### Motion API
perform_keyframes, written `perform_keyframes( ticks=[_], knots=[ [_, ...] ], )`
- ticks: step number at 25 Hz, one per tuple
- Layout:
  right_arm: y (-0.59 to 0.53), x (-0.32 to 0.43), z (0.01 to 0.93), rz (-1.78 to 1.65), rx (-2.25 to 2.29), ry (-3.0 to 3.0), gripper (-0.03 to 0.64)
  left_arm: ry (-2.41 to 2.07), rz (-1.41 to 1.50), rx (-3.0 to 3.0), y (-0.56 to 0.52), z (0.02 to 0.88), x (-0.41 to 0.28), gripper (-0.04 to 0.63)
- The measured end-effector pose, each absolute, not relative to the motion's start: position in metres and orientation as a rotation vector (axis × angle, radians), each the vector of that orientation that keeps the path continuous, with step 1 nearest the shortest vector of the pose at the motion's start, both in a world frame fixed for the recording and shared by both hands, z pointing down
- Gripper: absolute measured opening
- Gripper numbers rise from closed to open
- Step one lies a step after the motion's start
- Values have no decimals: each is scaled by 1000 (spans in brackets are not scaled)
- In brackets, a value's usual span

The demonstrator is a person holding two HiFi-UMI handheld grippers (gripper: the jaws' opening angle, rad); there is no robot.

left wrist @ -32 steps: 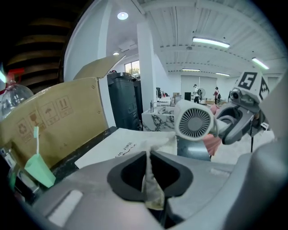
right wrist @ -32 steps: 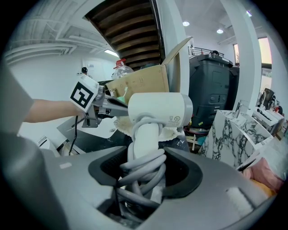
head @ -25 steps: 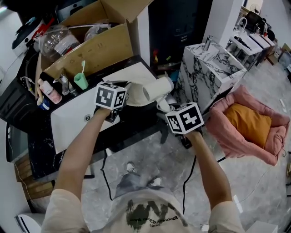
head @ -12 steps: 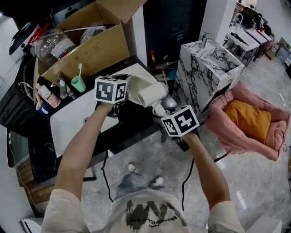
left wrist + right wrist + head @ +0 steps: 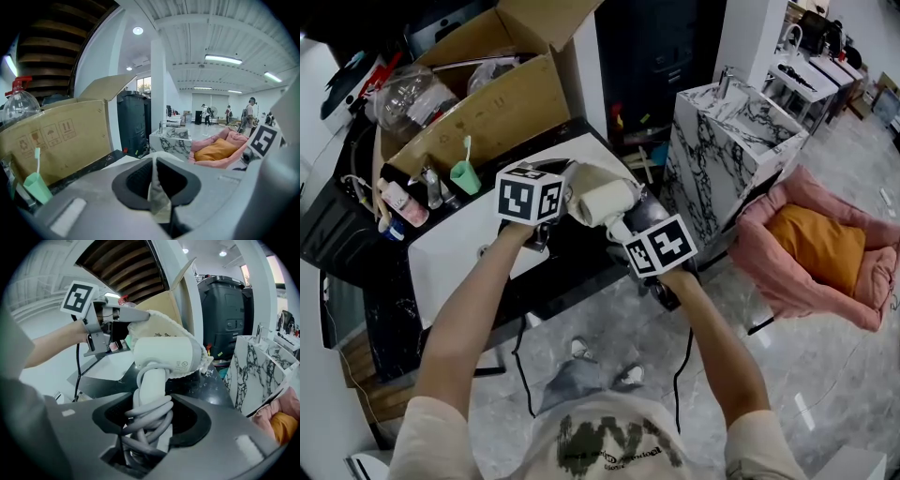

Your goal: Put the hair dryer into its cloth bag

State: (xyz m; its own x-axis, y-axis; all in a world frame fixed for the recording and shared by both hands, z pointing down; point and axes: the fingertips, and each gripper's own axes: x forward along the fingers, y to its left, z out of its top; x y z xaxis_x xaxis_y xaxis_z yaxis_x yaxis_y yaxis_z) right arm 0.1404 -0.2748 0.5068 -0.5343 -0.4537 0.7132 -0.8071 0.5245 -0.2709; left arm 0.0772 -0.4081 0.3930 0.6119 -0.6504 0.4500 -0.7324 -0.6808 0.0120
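- One white hair dryer (image 5: 165,351) is up in the air over the dark countertop (image 5: 572,267), just in front of the person. Its barrel is partly tucked into the mouth of the cream cloth bag (image 5: 579,180), and the handle hangs out below.
- Its grey cord (image 5: 149,417) is wound around the handle in a bunch of loops.
- Right gripper (image 5: 147,430) has the handle, cord loops and all, clamped between its jaws. They sit fairly wide because the bundle is chunky, but they're gripping it.
- Left gripper (image 5: 157,190) is pinched tight on a fold of the bag's fabric, and you can see the cream cloth squeezed between the pads. From the right gripper view it holds the bag's top edge up above the barrel.
- Head view has both grippers close together, left one on the bag side and right one just below and to the right of the dryer.
- Under the left arm there's a white sink (image 5: 455,248) set into the counter.
- By the sink's far edge sits a green cup (image 5: 466,176) with a toothbrush standing in it, plus a couple of small bottles I can't make out.
- Behind that is an open cardboard box (image 5: 483,101), with a clear plastic bottle (image 5: 411,94) at its left.
- Off to the right stands a marble-pattern cabinet (image 5: 722,141), and past it a pink cushion bed (image 5: 853,281) with an orange pillow (image 5: 818,244) in it, on the grey floor.
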Motion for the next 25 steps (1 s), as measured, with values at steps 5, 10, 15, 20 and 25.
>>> perform_keyframes(
  ticks=[5, 10, 15, 20, 25],
  knots=[
    [-291, 135, 512, 805, 1002, -2179, 249, -1047, 639, 2682, -399, 396, 84, 31],
    [-309, 134, 509, 800, 970, -2169, 250, -964, 675, 2709, -392, 401, 86, 30],
    [-327, 133, 504, 782, 950, -2149, 250, -902, 691, 2729, -388, 404, 88, 29],
    [-341, 130, 508, 766, 919, -2123, 250, -850, 708, 2748, -384, 408, 89, 29],
    [-355, 127, 511, 785, 898, -2108, 250, -809, 710, 2739, -382, 415, 85, 29]
  ],
)
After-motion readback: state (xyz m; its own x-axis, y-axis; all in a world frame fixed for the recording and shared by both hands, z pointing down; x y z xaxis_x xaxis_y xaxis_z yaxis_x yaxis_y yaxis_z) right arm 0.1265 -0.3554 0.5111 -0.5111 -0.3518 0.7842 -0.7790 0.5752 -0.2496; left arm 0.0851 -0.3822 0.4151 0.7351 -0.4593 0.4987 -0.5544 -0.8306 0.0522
